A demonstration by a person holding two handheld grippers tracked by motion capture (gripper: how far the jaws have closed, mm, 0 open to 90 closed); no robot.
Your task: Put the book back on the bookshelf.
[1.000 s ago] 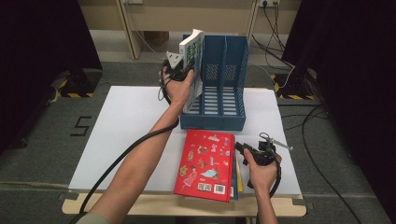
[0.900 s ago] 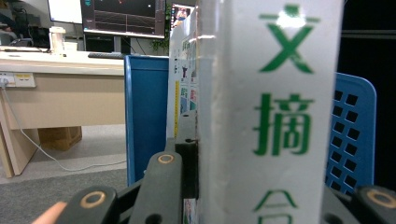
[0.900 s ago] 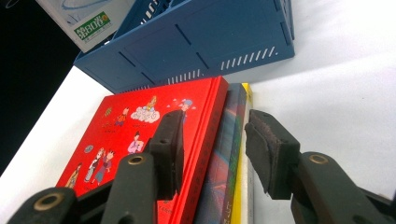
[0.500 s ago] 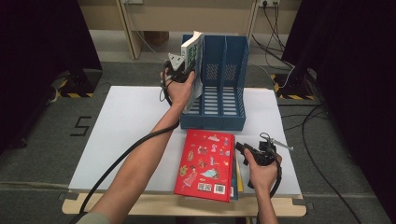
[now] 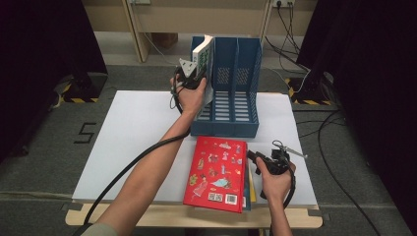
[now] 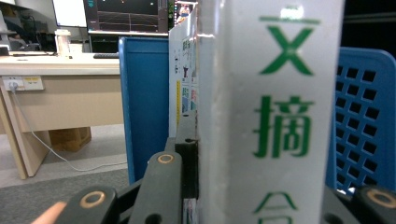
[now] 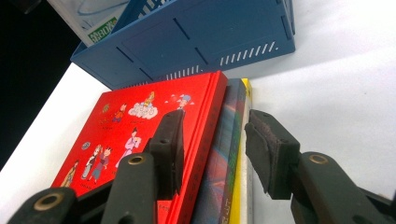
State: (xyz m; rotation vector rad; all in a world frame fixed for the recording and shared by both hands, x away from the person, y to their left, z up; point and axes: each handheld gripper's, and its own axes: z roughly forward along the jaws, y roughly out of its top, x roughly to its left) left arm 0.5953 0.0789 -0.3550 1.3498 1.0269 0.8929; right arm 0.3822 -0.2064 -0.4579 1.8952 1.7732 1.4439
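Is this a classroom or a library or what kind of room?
Probably a lab or recording room, not a library. A white table stands between black curtains, cables trail over the grey floor, and a desk with computer screens stands behind. The blue file rack and books look like practice props.

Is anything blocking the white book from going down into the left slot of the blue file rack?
Nothing visible does. The left gripper holds the white book upright at the left slot of the blue file rack, whose slatted floor below looks bare.
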